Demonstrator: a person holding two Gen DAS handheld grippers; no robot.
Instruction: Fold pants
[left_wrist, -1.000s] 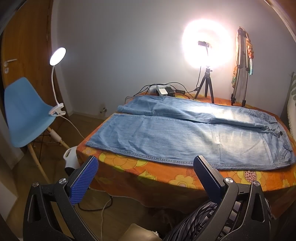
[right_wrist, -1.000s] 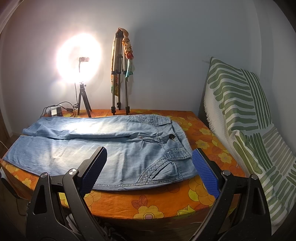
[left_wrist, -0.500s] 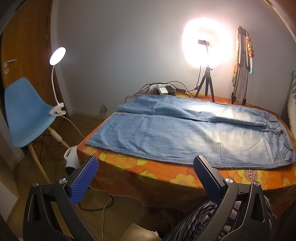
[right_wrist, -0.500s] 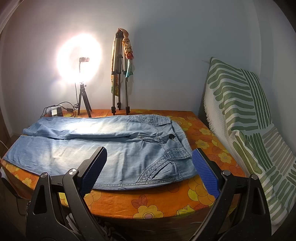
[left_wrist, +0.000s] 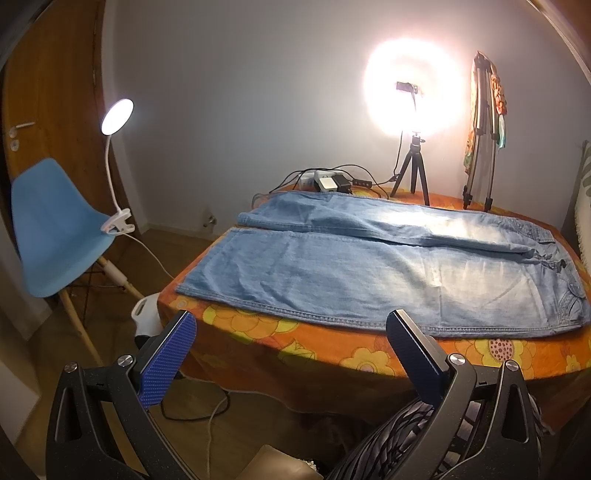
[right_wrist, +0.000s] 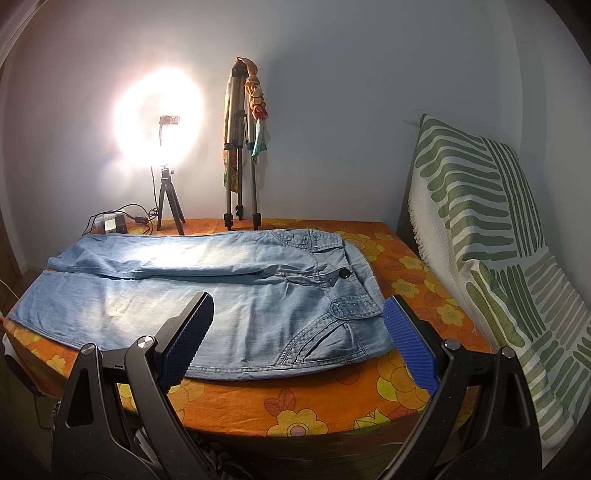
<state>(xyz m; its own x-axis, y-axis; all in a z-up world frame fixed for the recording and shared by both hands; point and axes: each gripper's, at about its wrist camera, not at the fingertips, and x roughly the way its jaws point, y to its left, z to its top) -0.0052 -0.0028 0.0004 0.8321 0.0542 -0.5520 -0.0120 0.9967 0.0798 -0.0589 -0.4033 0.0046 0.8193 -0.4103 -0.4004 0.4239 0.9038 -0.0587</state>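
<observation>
Light blue jeans (left_wrist: 369, 269) lie flat and spread out on a table with an orange flowered cloth (left_wrist: 332, 354), legs to the left, waist to the right. In the right wrist view the jeans (right_wrist: 229, 295) show their waistband and button at the right. My left gripper (left_wrist: 291, 354) is open and empty, held before the table's near edge, below the leg hems. My right gripper (right_wrist: 299, 339) is open and empty, a little above the near edge by the waist end.
A ring light on a small tripod (left_wrist: 412, 162), a folded tripod (left_wrist: 480, 129) and a power strip with cables (left_wrist: 325, 182) stand at the table's back. A blue chair (left_wrist: 51, 229) with a clip lamp (left_wrist: 116, 166) is left. A green-striped cushion (right_wrist: 498, 258) is right.
Both grippers have edged slightly closer to the table. The jeans have not moved, and both grippers stay open.
</observation>
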